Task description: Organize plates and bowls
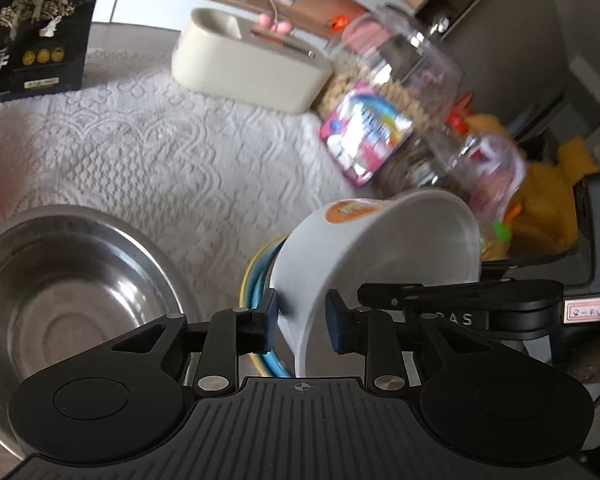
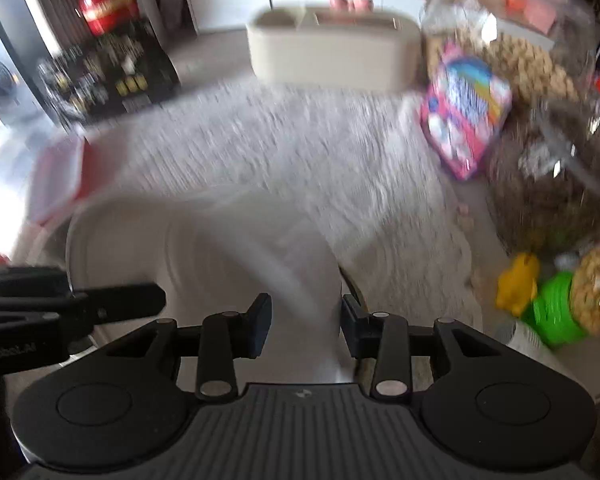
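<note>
A white bowl (image 1: 380, 248) with an orange sticker is tilted on its side above a blue and yellow dish (image 1: 256, 276). Its rim stands between the fingers of my left gripper (image 1: 302, 322), which are spread with a gap on the right side of the rim. A steel bowl (image 1: 64, 292) sits at the lower left. In the blurred right wrist view the white bowl (image 2: 204, 248) fills the middle, and its rim lies between the fingers of my right gripper (image 2: 305, 326), which are apart. The right gripper also shows in the left wrist view (image 1: 460, 304), at the bowl's right.
A cream box (image 1: 248, 60) stands at the back of the white lace cloth (image 1: 160, 148). Clear snack jars (image 1: 416, 92) and a pink packet (image 1: 364, 132) crowd the right. A black pouch (image 1: 36, 28) stands at the back left. Yellow and green items (image 2: 540, 296) lie at the right.
</note>
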### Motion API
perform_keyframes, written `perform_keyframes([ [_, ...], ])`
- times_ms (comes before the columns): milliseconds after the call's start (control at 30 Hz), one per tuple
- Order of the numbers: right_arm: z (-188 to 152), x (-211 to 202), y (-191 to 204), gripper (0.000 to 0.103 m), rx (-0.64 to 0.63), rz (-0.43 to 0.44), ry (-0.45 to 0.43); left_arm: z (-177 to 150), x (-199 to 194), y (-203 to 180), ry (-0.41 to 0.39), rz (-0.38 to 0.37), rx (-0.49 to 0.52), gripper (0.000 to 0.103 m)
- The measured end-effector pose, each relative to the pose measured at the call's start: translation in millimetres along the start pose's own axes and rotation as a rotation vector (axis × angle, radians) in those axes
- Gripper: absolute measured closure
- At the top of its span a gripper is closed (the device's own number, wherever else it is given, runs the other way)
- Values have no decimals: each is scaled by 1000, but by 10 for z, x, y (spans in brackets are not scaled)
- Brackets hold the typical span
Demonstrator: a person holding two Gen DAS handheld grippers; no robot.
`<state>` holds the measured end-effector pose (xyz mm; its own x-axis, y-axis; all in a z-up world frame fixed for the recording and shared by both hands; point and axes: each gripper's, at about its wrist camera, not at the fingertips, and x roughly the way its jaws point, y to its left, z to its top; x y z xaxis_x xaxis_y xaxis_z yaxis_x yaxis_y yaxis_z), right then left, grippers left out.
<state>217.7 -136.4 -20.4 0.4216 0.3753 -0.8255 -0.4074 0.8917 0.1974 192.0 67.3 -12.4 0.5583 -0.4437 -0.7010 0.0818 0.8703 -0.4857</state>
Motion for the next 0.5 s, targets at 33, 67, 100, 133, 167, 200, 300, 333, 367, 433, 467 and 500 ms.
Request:
perform_keyframes([
  [33, -12, 62, -20, 66, 4, 3, 16, -5, 14, 6, -2, 8, 0, 77],
  [67, -16, 107, -33, 66, 11, 11, 28, -4, 18, 16, -3, 8, -5, 77],
  [100, -11, 130, -53, 66, 27, 22, 38, 1, 8, 28, -6, 3, -11, 77],
  [133, -10, 131, -56, 66, 36, 26, 40, 6, -19, 43, -11, 0, -16, 78],
  [167, -7, 117, -58, 66, 37, 29, 35, 9, -34, 37, -16, 0, -16, 79],
  [200, -5, 89, -60, 66, 36, 31, 26, 8, -52, 27, -20, 3, -10, 79],
  [300, -7, -9, -90, 66, 41, 37, 7, -1, -85, -49, -18, 6, 11, 79],
  [333, -8, -36, -103, 66, 46, 41, 4, 0, -91, -75, -17, 9, 20, 79],
  [367, -25, -60, -118, 65, 52, 46, 7, -5, -95, -88, -16, 13, 27, 79],
  [433, -75, -80, -134, 65, 57, 59, 21, -14, -104, -110, -16, 19, 37, 79],
  [467, -106, -86, -137, 65, 59, 65, 28, -18, -115, -104, -16, 16, 33, 79],
  [500, -139, -93, -136, 65, 62, 69, 35, -20, -125, -100, -17, 14, 26, 79],
])
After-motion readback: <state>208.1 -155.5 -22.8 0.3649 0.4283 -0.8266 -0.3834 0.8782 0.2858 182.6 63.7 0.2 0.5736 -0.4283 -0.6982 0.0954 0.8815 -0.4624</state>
